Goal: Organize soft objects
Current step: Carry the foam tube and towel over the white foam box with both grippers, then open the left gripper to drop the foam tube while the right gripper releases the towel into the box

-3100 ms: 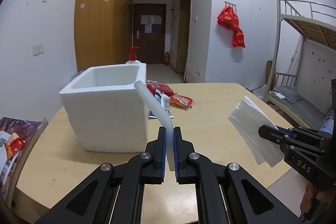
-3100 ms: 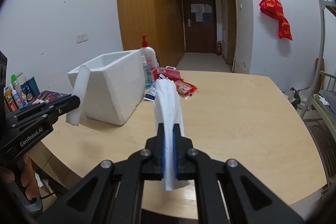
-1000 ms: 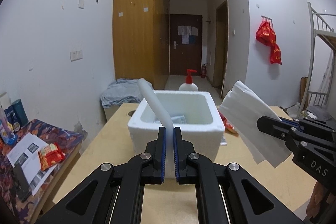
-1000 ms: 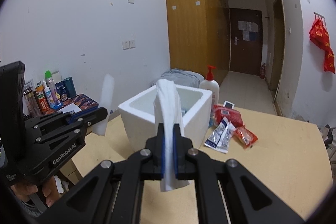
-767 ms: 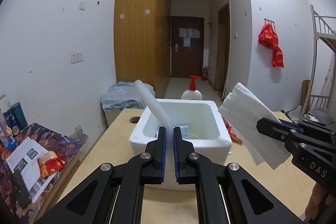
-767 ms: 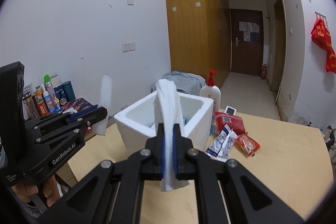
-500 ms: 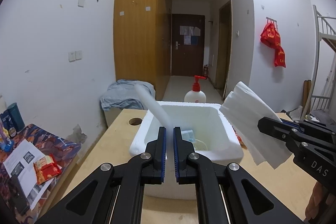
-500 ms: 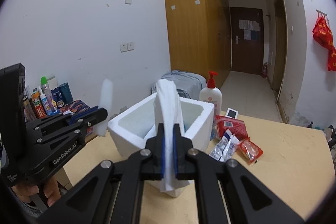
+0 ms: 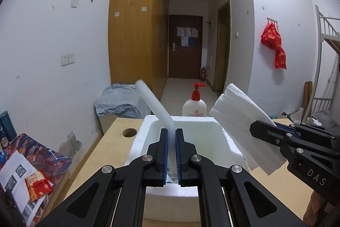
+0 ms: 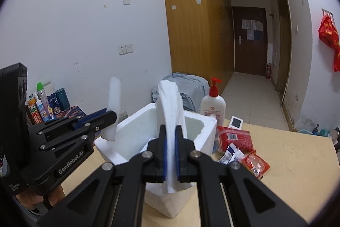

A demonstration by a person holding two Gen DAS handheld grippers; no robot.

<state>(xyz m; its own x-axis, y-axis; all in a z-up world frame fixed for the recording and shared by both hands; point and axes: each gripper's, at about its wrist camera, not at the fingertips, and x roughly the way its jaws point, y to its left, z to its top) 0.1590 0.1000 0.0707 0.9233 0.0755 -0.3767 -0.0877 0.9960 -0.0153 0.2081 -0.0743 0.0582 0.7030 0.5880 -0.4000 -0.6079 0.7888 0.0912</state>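
Two grippers, each loaded with a white soft piece, poised over an open foam box (image 9: 225, 135). Left gripper (image 9: 171, 137): jaws nearly closed, pinching the lower part of a foam strip (image 9: 154, 103) that rises up and to the left of the jaw tips; box cavity directly ahead of and below the tips. Right gripper (image 10: 170, 137): jaws drawn in tight on a folded white sheet (image 10: 170, 112), upper portion standing well above the tips, lower edge hanging just under them; box rim immediately beyond the jaws. Right gripper visible also to the right of the left jaws, sheet fanned up and leftward. Judged light and compressible, both pieces; strip springy and likely to hold its curve, sheet limp and prone to unfolding or flopping once released. Best held low and near the middle of the width, as at present, leaving the free length to enter the box first. Little risk of breakage; some risk of the strip rebounding off the box wall. Beyond the box, a pump bottle (image 9: 194, 105); right of the right jaws, red snack packets (image 10: 235, 139) on the wooden table (image 10: 297, 154).
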